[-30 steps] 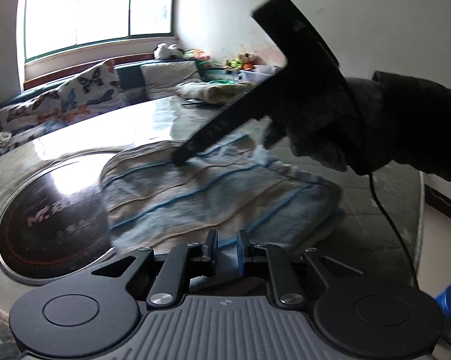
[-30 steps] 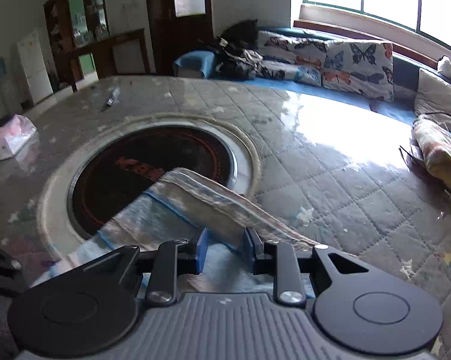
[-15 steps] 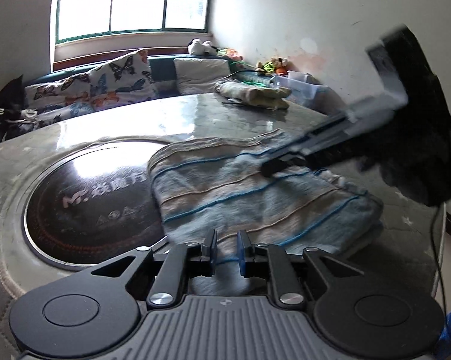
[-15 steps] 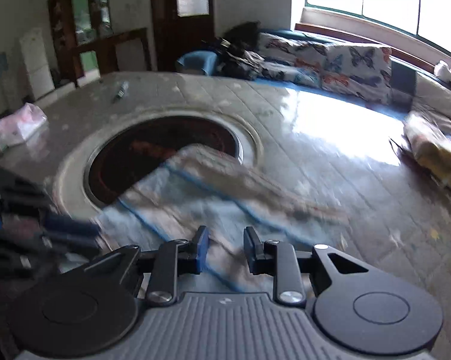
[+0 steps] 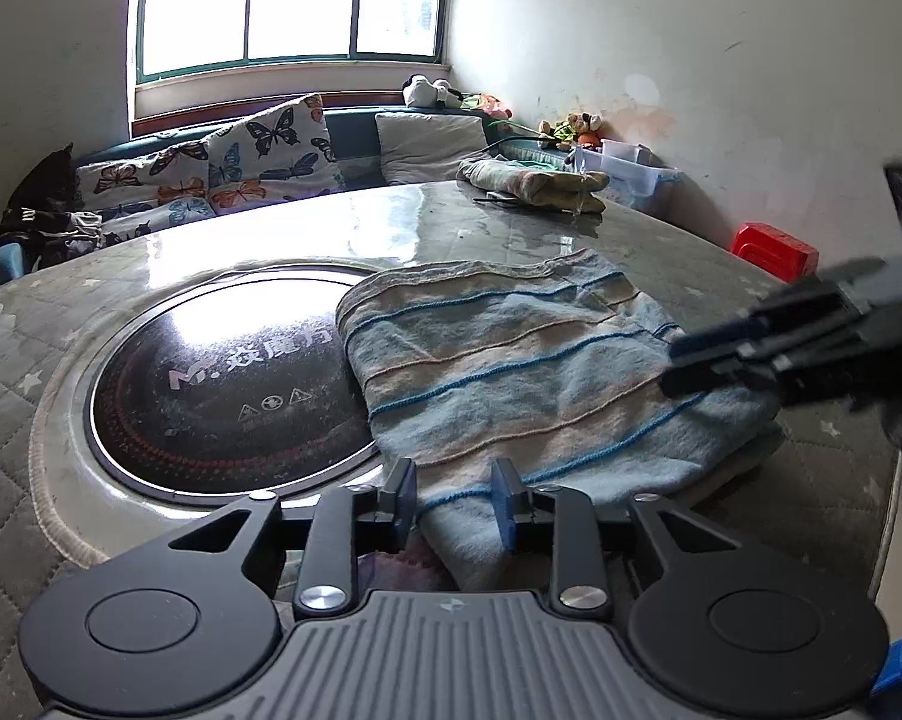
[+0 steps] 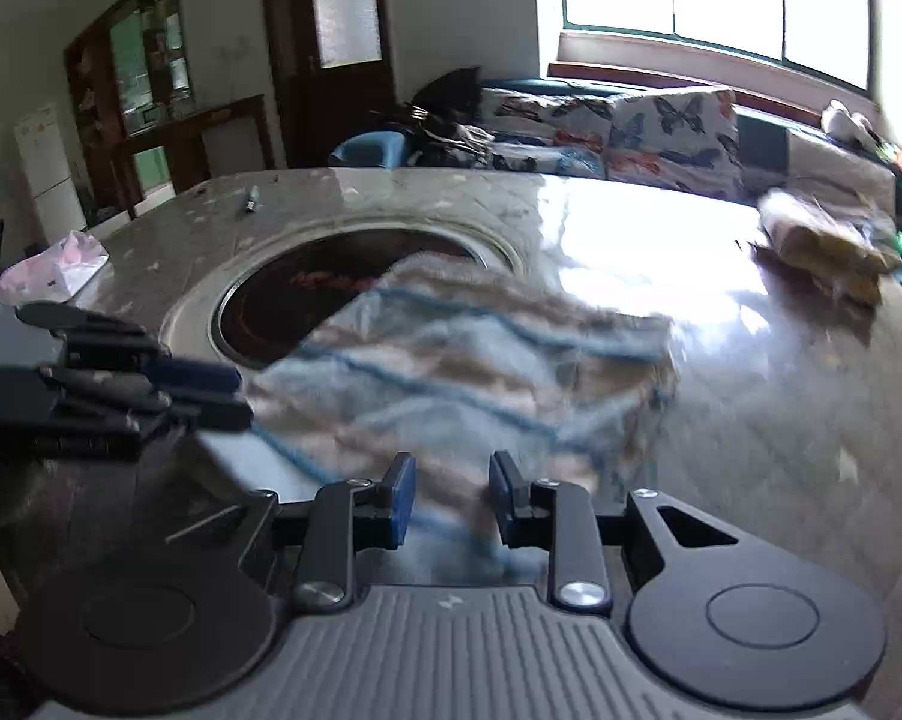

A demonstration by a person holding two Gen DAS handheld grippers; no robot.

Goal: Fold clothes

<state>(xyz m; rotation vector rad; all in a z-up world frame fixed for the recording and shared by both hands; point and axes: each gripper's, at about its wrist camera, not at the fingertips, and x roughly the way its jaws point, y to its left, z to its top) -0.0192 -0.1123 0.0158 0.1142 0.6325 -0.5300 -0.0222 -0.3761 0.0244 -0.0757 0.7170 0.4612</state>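
Observation:
A folded, blue-and-beige striped garment (image 5: 511, 372) (image 6: 451, 360) lies flat on the quilted table (image 5: 390, 228), its left part over the round black hotplate (image 5: 210, 384) (image 6: 306, 294). My left gripper (image 5: 454, 501) (image 6: 237, 393) is at the garment's near corner. Its jaws are opening, with the corner of cloth still between the parted pads. My right gripper (image 6: 451, 498) (image 5: 670, 363) hovers low over the garment's right edge. Its jaws are narrowly apart, and from the left wrist view nothing sits between its fingertips. The right wrist view is blurred by motion.
A second folded garment (image 5: 529, 183) (image 6: 823, 240) lies at the far side of the table. A pink tissue pack (image 6: 54, 264) and a pen (image 6: 251, 198) sit beyond the hotplate. A red stool (image 5: 775, 246) stands off the table's right edge. A cushioned bench (image 5: 258, 150) runs under the window.
The right gripper has swept from the garment's far edge across it to its right side without dragging the cloth. The left jaws have widened around the near corner.

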